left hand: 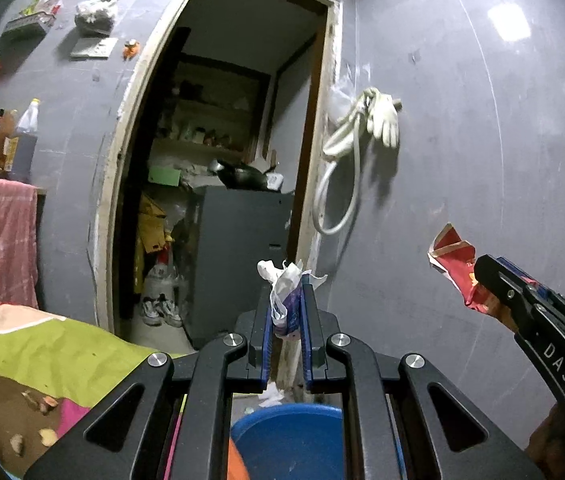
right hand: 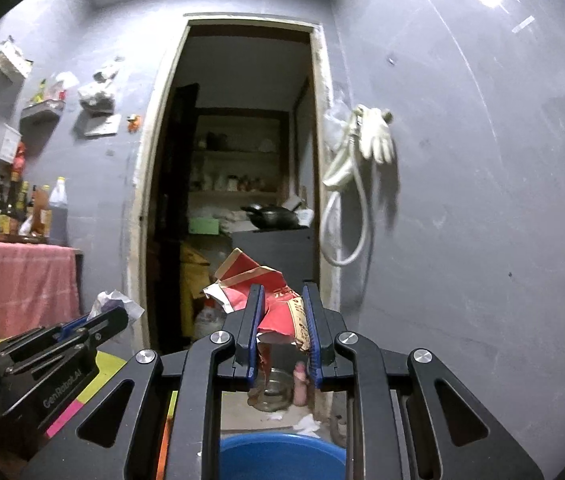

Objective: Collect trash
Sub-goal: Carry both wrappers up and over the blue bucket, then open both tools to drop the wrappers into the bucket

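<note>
Trash in both tongs, both held up in the air in front of the doorway (right hand: 242,160). Left tongs (left hand: 287,304) clamped on a crumpled white wrapper (left hand: 284,290) with a purple print; right tongs (right hand: 282,312) clamped on a torn red packet (right hand: 270,292). Both pieces stick out past the tips, so the grips look shallow but holding.

Blue basin (left hand: 294,436) sits low and near, right under both tools; likely the drop target, though that's my guess.

To do the drop well:
- lower each tool over the middle of the basin before opening, not at the rim
- one side at a time; the two tools are near each other and the red packet is wide
- open fully; the light wrapper may cling to the blue pads (left hand: 268,332)
- the packet is light, so release low or it could drift onto the bed cover (left hand: 42,344) at near left

Hose and glove (left hand: 382,120) hang on the far right wall, well clear.
</note>
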A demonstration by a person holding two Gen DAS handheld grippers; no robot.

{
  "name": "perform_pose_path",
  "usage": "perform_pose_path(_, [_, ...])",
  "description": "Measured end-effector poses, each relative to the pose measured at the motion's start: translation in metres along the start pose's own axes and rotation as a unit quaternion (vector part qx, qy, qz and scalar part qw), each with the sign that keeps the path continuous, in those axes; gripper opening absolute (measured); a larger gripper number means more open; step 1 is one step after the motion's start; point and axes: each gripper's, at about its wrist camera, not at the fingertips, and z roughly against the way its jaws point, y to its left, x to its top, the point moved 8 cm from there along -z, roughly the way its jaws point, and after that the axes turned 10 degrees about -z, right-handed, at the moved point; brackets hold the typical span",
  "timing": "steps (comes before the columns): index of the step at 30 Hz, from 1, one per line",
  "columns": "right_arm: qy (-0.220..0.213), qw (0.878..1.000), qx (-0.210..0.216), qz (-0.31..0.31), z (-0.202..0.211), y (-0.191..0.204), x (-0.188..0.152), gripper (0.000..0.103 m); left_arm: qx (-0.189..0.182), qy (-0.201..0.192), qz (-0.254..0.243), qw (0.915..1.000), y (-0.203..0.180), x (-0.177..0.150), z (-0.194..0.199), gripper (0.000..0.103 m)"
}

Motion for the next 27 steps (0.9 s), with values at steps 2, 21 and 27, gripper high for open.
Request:
perform_pose_path(2, [0.009,1.0,-0.006,-0.007,-0.003,-0.01,-0.009,0.017,-0.004,0.016,-0.002,0.9999,-0.007,-0.008,-0.01,0.009])
perform_pose_path(21, [0.155,0.984,-0.023,-0.082,-0.046,-0.056,-0.105,0.021,-0.028,0.223,0.006,0.9744,-0.019,-0.119,-0.086,0.01])
perform_pose_path(27, [0.189,0.978,-0.028,-0.083,-0.053,-0.059,-0.125,0.022,-0.046,0.264,0.025,0.9632,-0.017,-0.142,-0.096,0.019])
